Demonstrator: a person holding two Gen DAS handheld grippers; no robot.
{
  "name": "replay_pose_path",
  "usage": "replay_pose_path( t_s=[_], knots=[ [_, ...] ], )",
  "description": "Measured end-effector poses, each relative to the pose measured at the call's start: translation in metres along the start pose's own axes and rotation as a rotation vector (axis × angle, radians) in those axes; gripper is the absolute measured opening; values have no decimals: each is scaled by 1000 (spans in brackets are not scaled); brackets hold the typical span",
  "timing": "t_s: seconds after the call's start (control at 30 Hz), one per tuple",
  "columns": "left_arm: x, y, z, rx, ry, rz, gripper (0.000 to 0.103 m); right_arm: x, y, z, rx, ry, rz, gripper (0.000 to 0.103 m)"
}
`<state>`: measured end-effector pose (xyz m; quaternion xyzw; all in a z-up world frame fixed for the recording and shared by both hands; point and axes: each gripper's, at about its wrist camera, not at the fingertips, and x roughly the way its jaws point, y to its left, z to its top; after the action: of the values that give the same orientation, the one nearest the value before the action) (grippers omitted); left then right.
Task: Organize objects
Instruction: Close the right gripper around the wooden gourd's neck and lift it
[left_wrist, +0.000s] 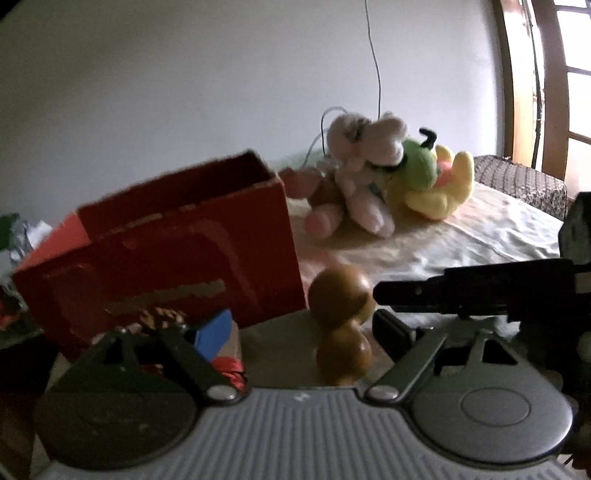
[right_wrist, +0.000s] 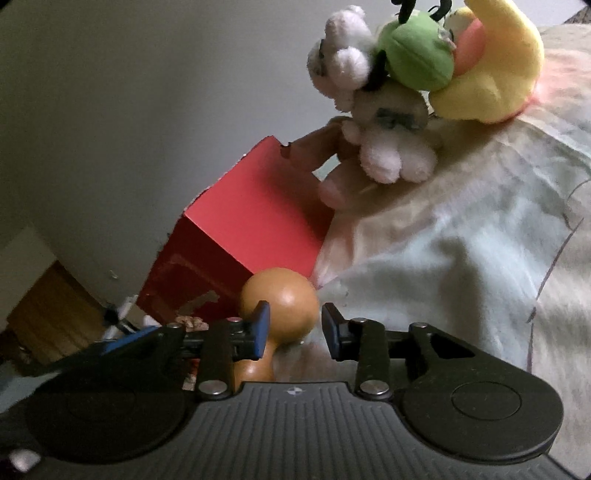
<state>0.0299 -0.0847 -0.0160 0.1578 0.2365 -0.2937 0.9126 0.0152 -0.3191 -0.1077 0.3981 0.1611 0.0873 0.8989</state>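
A brown wooden gourd-shaped figure (left_wrist: 340, 321) stands upright on the pale cloth (left_wrist: 461, 236), right beside a red open-topped box (left_wrist: 166, 251). My left gripper (left_wrist: 303, 332) is open, with the figure standing between its fingers. The right gripper (right_wrist: 295, 328) is open too, and the figure's round head (right_wrist: 280, 299) sits just beyond its left fingertip. One black finger (left_wrist: 424, 295) of the right gripper reaches in from the right, close to the figure. The red box (right_wrist: 240, 236) rises behind the figure.
A heap of plush toys (left_wrist: 388, 170), white, green and yellow, lies on the cloth behind the box, also seen as plush toys (right_wrist: 406, 74). A red ribbon (left_wrist: 232, 369) and small clutter sit by the box's front. A thin wire (left_wrist: 376, 74) hangs down the wall. A window (left_wrist: 554, 74) is at the right.
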Motion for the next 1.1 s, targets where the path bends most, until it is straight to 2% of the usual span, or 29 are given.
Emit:
replay_pose_path(
  t_s=[0.1,0.33,0.47,0.57,0.63,0.73,0.93,1.1],
  knots=[
    [9,-2,1,-5,10,-38,85,0,2,-1,-3,20,26,35],
    [30,-1,0,-35,49,-118,83,10,-2,6,17,55,28,33],
    [41,8,-4,-82,63,-193,80,13,-5,10,63,96,83,33],
    [54,14,-5,-115,93,-226,74,20,-1,12,53,128,59,33],
    [63,15,-6,-129,123,-240,66,24,3,12,44,146,48,37],
    [69,17,-7,-140,143,-265,55,30,5,11,26,156,13,37],
    [70,22,-9,-148,140,-285,46,34,4,13,20,165,21,37],
    [68,25,-11,-152,124,-312,46,36,7,14,2,185,19,40]
  ],
)
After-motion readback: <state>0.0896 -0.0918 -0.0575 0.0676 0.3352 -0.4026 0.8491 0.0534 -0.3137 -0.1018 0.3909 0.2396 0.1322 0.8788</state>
